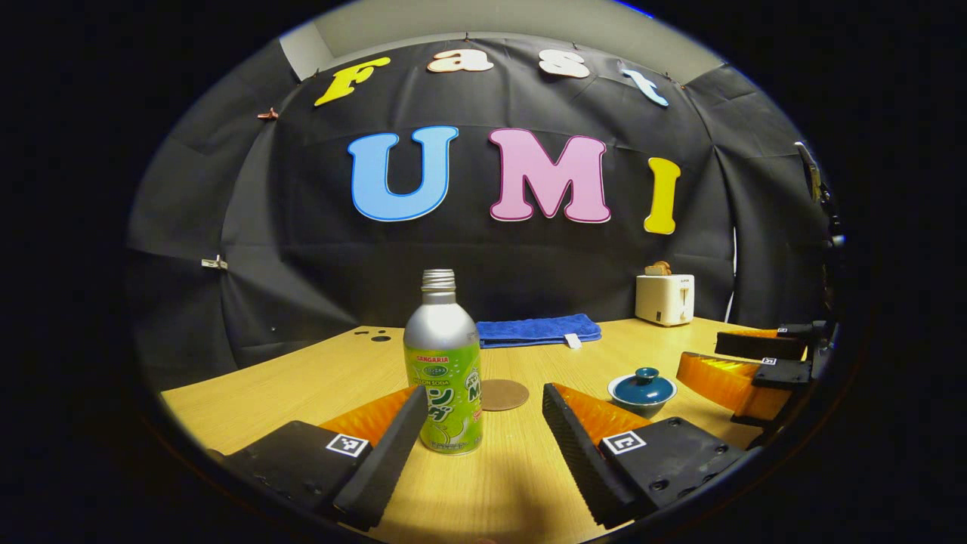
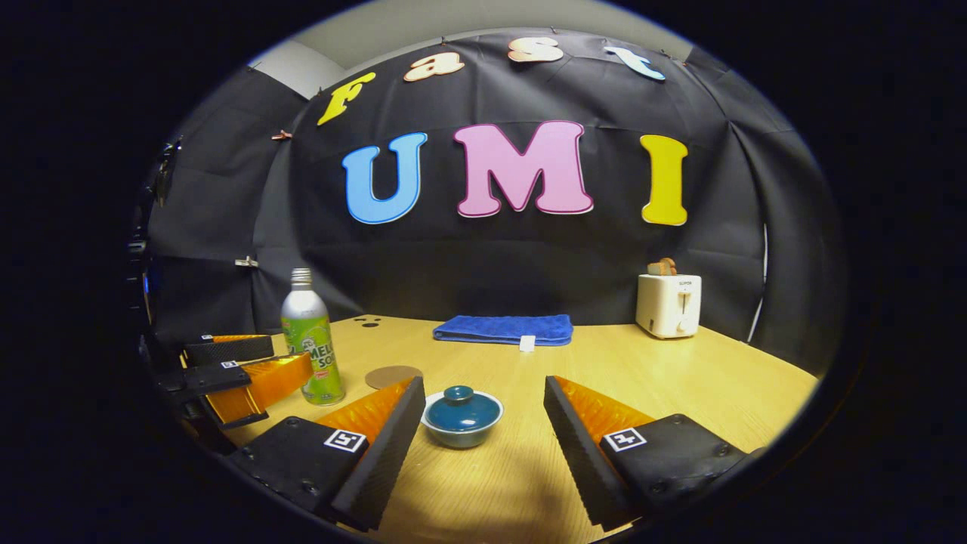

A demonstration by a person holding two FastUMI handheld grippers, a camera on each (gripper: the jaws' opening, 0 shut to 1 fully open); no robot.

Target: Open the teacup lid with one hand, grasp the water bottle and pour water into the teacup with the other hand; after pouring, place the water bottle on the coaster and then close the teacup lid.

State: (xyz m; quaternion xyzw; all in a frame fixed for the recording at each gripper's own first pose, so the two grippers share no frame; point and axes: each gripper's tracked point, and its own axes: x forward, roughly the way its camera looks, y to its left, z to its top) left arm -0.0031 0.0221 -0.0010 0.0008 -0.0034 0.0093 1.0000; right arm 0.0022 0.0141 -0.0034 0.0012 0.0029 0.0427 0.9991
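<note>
A silver bottle with a green label (image 1: 444, 366) stands upright on the wooden table, just ahead of my open left gripper (image 1: 483, 438) and toward its left finger. Behind the bottle lies a round brown coaster (image 1: 504, 394). A teacup with a dark teal lid (image 1: 642, 390) sits to the right. In the right gripper view the lidded teacup (image 2: 461, 415) sits just ahead of my open right gripper (image 2: 480, 434), nearer its left finger. The bottle (image 2: 312, 340) and coaster (image 2: 393, 376) are off to the left, beside the other gripper (image 2: 242, 370).
A folded blue towel (image 1: 538, 330) lies at the back of the table (image 1: 317, 378). A white toaster (image 1: 665, 298) with toast stands at the back right. The right gripper (image 1: 755, 370) shows at the right edge of the left gripper view.
</note>
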